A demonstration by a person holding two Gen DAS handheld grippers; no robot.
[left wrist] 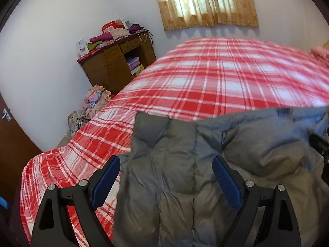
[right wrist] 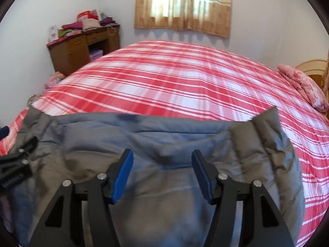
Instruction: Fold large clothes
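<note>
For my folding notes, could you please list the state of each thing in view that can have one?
Grey padded jacket: lying on the bed, folded over, held by neither tool.
Left tool: open, empty.
Right tool: open, empty.
Plaid bedcover: spread flat.
Curtain: drawn across the window.
Desk: top piled with clothes.

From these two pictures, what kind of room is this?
Most likely a home bedroom: a bed with a red plaid cover, a curtained window, and a wooden desk piled with folded clothes.
</note>
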